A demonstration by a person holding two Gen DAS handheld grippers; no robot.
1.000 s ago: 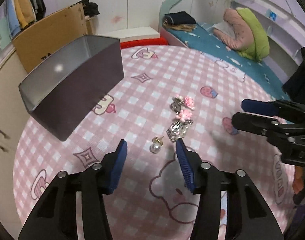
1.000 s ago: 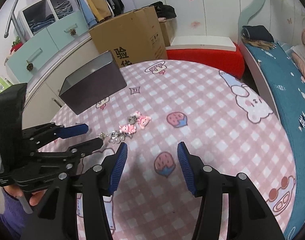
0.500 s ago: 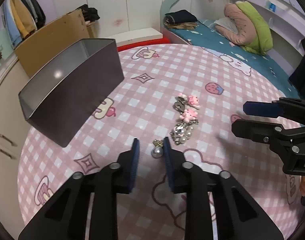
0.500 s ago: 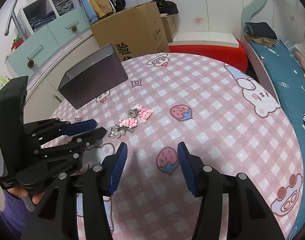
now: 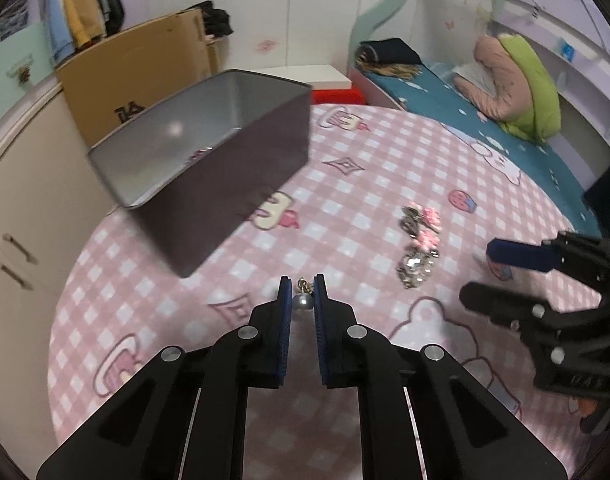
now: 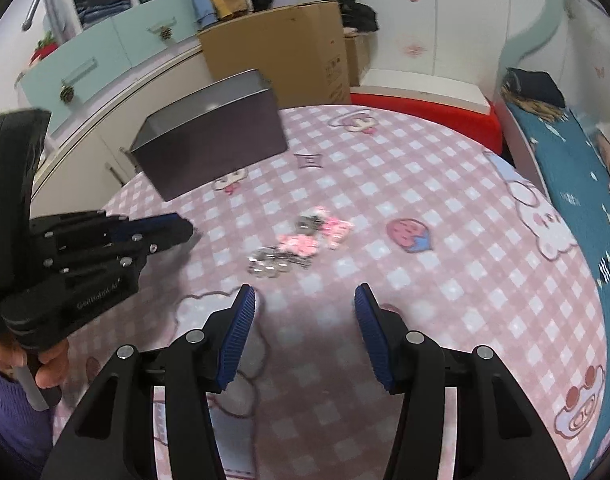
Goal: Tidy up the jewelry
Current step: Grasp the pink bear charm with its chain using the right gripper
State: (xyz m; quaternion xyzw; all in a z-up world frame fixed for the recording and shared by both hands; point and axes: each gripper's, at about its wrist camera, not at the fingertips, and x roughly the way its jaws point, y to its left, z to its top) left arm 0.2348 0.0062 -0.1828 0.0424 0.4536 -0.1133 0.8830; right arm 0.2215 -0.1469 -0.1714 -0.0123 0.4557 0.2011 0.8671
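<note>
Left claw [image 5: 303, 294]: clenched on the pearl earring [image 5: 303, 301], blue ribbed pads pinching the round bead from both sides, and the jaws have just been closing onto it.
Pearl earring: a small glossy grey-white ball with a tiny gold fitting poking out above the pads, close over the worktop [image 5: 365, 184]; whether it has lifted clear I cannot tell.
Right claw [image 6: 305, 304]: released, jaws standing apart with nothing between them, hovering near the jewelry pile [image 6: 301, 240].
Jewelry pile: still out on the cloth, pink cartoon charms, a dull metal clasp and a cluster of clear sparkly beads, all lying touching one another.
Tin box [image 5: 209, 160]: open-topped, rectangular, matte dark outside and brushed grey inside, standing toward the far left edge, well apart from the pile.
Worktop: round, covered in a soft pink-and-white checked cloth printed with bears and strawberries.
Step in hand: looks like carrying the pearl across to the tin.
How to do it well: keep the squeeze steady, because a smooth round bead can squirt out of ribbed pads; lift straight up first so the gold hook does not snag the cloth; bring it over the box mouth and low inside before letting go.
Watch-out: the tin's hard floor may make the bead bounce or roll.
</note>
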